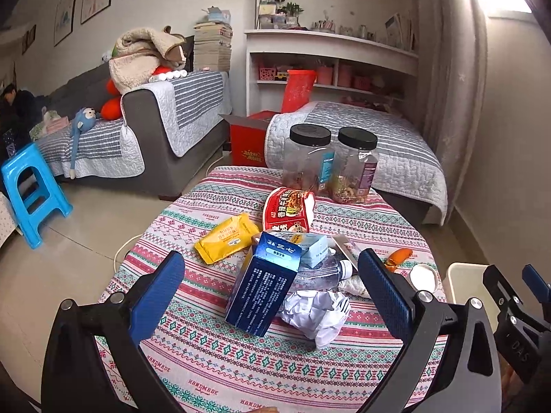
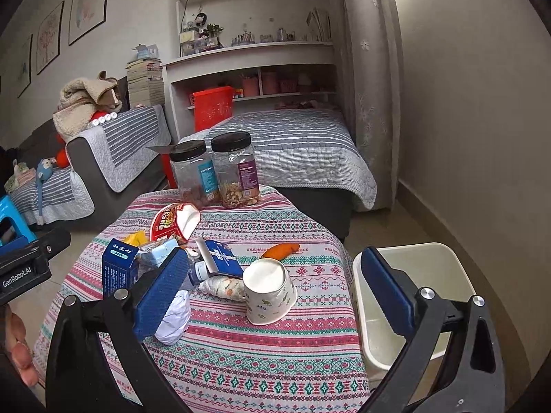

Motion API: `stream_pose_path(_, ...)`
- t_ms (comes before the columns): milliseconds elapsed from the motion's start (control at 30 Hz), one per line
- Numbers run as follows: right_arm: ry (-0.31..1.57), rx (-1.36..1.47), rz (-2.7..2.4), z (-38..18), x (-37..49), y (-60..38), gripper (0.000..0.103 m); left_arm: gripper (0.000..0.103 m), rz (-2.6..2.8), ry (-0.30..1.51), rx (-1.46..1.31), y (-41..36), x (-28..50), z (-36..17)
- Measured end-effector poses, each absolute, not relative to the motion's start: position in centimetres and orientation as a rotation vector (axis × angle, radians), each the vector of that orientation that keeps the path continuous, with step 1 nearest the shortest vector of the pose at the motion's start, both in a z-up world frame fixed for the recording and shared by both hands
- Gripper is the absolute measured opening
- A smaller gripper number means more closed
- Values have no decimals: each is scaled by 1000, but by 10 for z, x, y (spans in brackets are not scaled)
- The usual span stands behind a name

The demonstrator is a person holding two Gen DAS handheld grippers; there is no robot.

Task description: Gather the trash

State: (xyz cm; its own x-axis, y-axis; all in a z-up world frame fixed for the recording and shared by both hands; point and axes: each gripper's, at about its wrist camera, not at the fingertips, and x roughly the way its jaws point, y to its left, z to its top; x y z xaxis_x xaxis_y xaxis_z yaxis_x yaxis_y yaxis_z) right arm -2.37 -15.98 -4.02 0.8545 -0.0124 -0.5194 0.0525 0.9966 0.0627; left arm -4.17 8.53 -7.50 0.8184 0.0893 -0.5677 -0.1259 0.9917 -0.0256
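While both grippers, left (image 1: 272, 296) and right (image 2: 275, 296), hover with jaws wide open and empty, your right is nearer the toppled paper cup (image 2: 270, 292), lying mouth toward you on the tabletop (image 2: 241, 361) beside the bin (image 2: 413, 254).

Near the table's middle, plastic bottle (image 1: 323, 270) mostly hidden behind blue carton (image 1: 263, 289); crumpled paper (image 2: 174, 316) half covered by a finger pad; bin (image 2: 413, 258) partly blocked likewise.

2 jars (image 2: 195, 172) (image 2: 237, 168), 2 blue boxes (image 1: 261, 285) (image 2: 224, 258), 1 noodle cup (image 1: 289, 210), 1 yellow pkt (image 1: 225, 237), 1 paper cup (image 2: 268, 292), 1 paper ball (image 1: 315, 313), 1 bottle (image 1: 330, 270), 1 bin (image 2: 406, 296)
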Motion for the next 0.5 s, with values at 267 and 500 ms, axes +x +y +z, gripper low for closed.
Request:
stream_pose_path(267,552,109,-58,-39,-21,-168,96,88,66,583,-49,72,-42,-74)
stream_pose_path(500,551,127,-59,-37,-21,-170,96,97,66,567,-57,70,-46,-67)
